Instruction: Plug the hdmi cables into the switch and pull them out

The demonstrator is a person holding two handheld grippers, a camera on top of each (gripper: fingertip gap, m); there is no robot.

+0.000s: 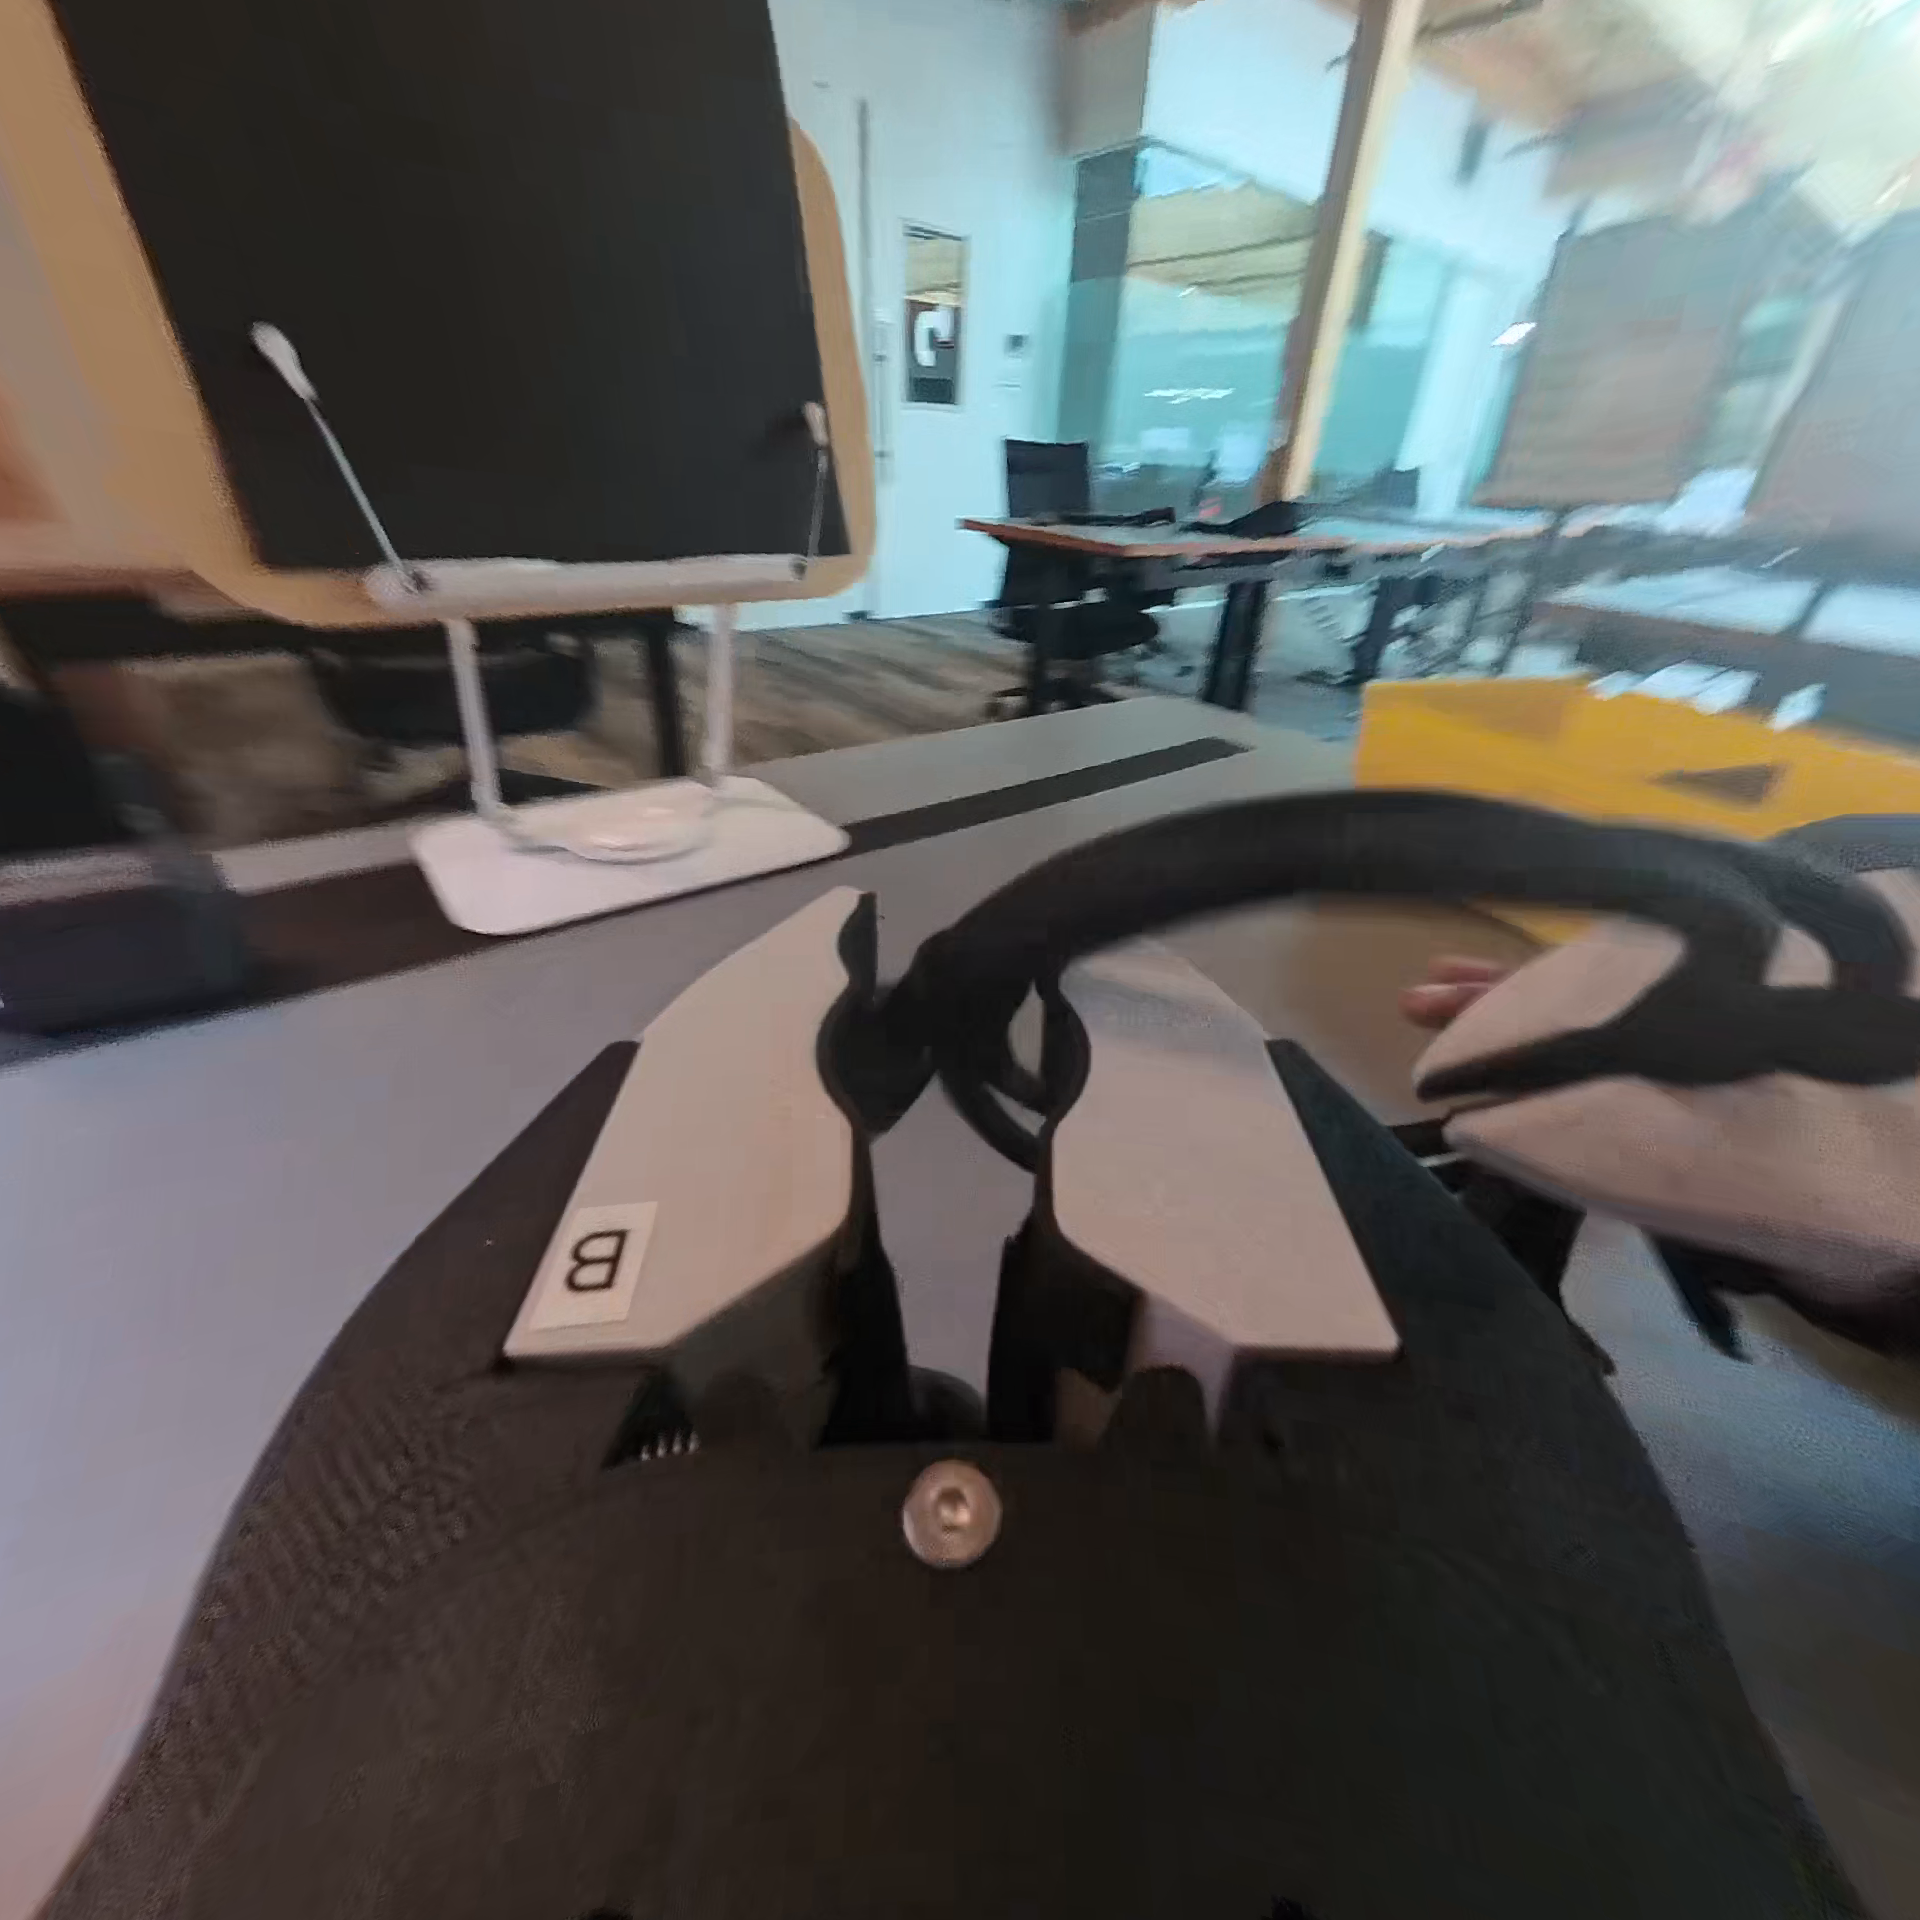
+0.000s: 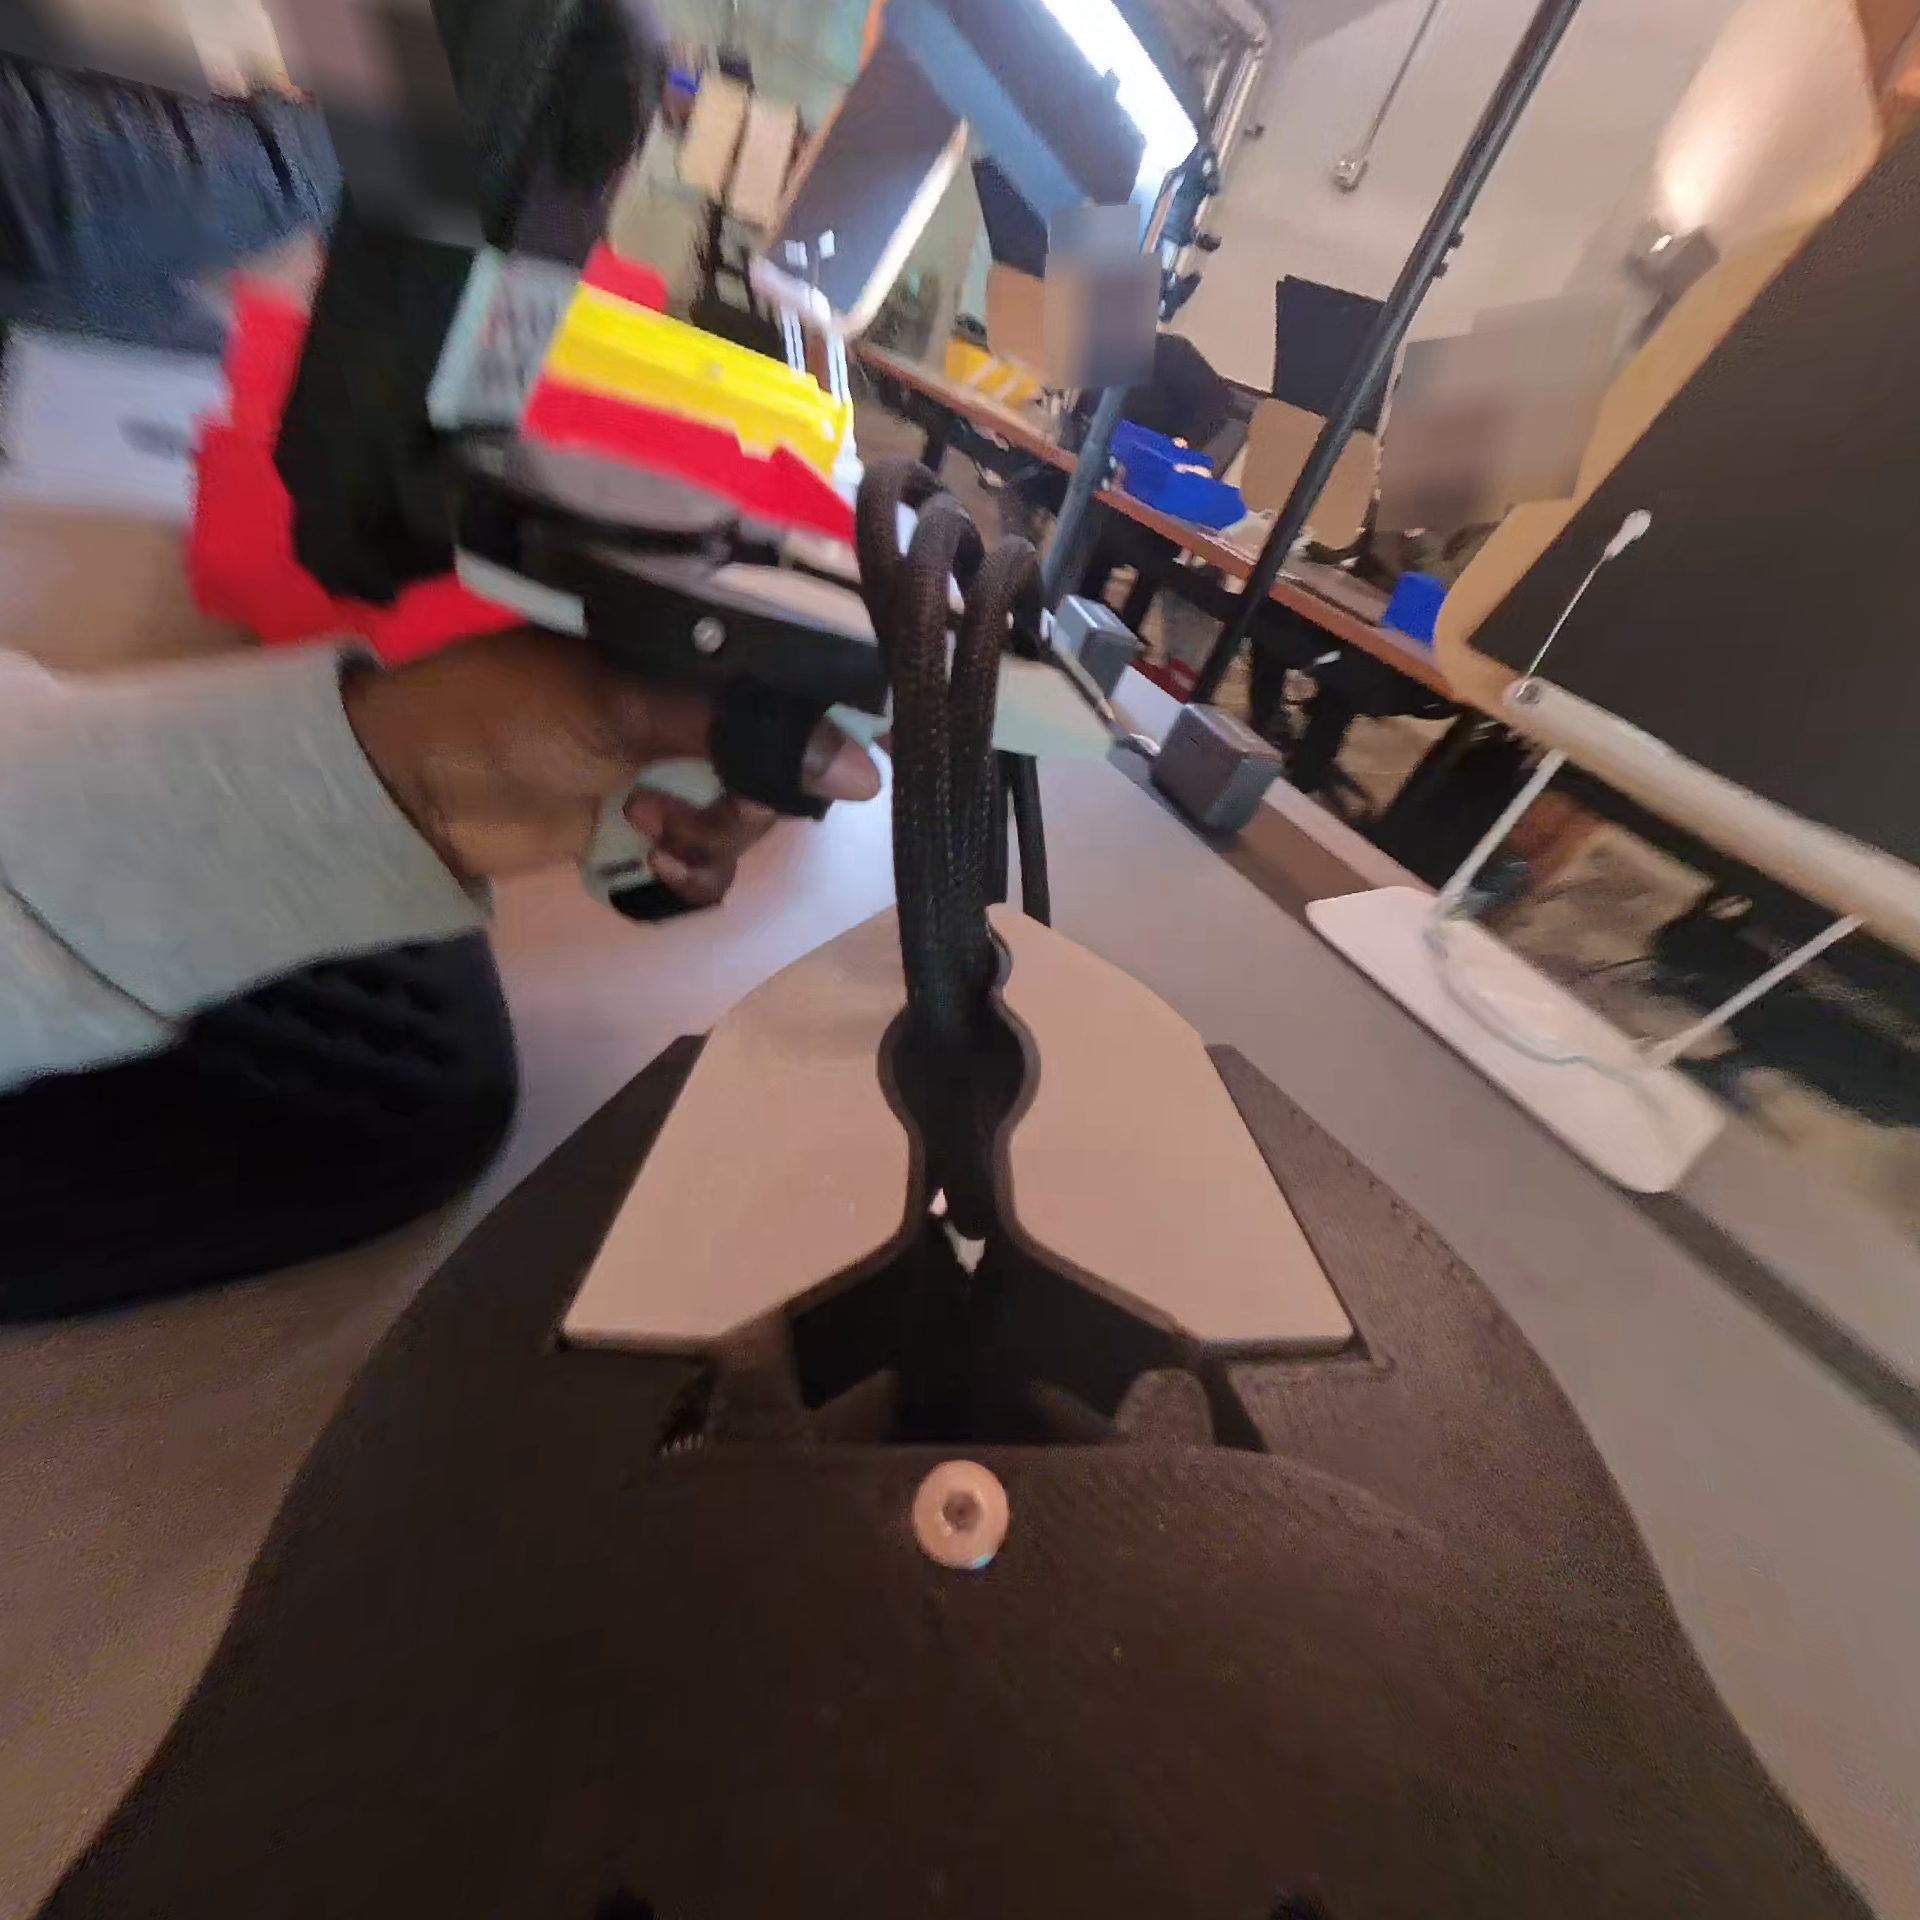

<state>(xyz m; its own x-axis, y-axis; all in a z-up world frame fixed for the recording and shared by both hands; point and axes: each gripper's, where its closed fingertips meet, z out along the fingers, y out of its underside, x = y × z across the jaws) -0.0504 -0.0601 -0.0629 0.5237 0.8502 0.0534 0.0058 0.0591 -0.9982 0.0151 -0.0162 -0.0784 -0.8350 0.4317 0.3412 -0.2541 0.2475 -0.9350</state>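
A coiled black braided HDMI cable (image 1: pixel 1351 842) hangs between both grippers above the grey table (image 1: pixel 260 1195). My left gripper (image 1: pixel 956 966) is shut on one end of the coil, with the loops caught in the notch between its grey fingers. The cable arcs right to my right gripper (image 1: pixel 1621 997). In the right wrist view my right gripper (image 2: pixel 951 935) is shut on the cable (image 2: pixel 935 727), whose loops rise upright from the jaws towards my left gripper (image 2: pixel 997 686), held by a hand. No plug shows. Two small grey boxes (image 2: pixel 1216 764) sit on the table beyond; I cannot tell if either is the switch.
A white stand (image 1: pixel 623 842) holding a black panel (image 1: pixel 468 260) is at the far side of the table; it also shows in the right wrist view (image 2: pixel 1507 1049). A yellow bin (image 1: pixel 1621 758) sits at the right. A person's sleeve (image 2: pixel 208 810) is at the left.
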